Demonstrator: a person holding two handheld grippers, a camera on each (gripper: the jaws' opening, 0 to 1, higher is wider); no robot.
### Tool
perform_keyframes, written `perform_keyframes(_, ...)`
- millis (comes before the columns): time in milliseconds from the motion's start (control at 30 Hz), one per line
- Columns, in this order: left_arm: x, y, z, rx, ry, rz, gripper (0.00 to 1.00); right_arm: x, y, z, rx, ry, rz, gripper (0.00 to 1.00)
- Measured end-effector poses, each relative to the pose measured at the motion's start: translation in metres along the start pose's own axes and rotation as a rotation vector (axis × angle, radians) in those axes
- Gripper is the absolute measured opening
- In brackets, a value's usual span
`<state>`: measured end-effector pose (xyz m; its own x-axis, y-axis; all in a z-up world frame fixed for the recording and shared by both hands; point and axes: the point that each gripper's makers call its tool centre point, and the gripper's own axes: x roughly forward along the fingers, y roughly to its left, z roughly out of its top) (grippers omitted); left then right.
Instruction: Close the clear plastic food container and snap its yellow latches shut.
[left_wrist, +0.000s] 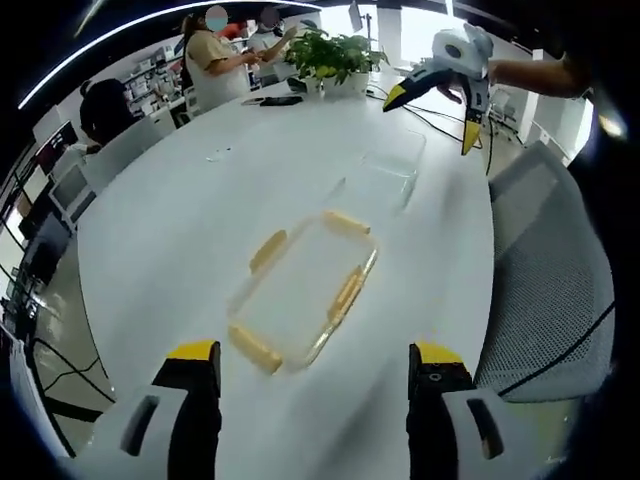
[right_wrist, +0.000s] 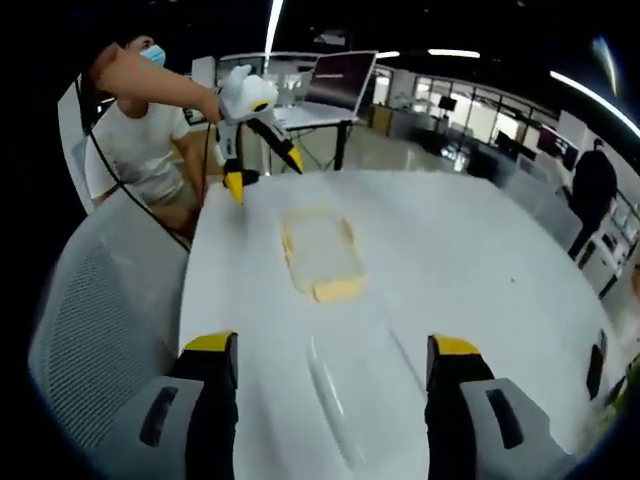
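A clear lid with yellow latches (left_wrist: 300, 295) lies flat on the white table (left_wrist: 180, 230), just beyond my left gripper (left_wrist: 312, 365), which is open and empty. Farther off sits the clear container base (left_wrist: 385, 170), apart from the lid. My right gripper (left_wrist: 432, 118) hovers open above the table's far edge. In the right gripper view the clear base (right_wrist: 345, 395) lies close, between the jaws of my open right gripper (right_wrist: 332, 350). The yellow-latched lid (right_wrist: 320, 255) lies beyond it, and my left gripper (right_wrist: 264, 172) hangs open past the lid.
A grey mesh chair (left_wrist: 550, 290) stands against the table's side, also seen as the chair (right_wrist: 110, 300). A potted plant (left_wrist: 335, 55) and dark flat items (left_wrist: 280, 100) sit at the far end. People stand nearby (left_wrist: 215, 60). A laptop (right_wrist: 340, 85) rests on another desk.
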<state>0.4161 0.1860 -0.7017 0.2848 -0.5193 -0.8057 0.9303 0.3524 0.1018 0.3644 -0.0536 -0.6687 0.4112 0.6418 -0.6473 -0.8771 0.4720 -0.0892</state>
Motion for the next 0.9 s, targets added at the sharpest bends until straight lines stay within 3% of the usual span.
perform_keyframes(500, 0.008, 0.03, 0.001, 0.112, 0.041, -0.038, 0.65, 0.032, 0.0, 0.021, -0.043, 0.036, 0.061, 0.7)
perform_keyframes(900, 0.022, 0.043, -0.014, 0.183, 0.085, -0.09, 0.59, 0.061, -0.001, 0.028, -0.091, 0.097, 0.108, 0.65)
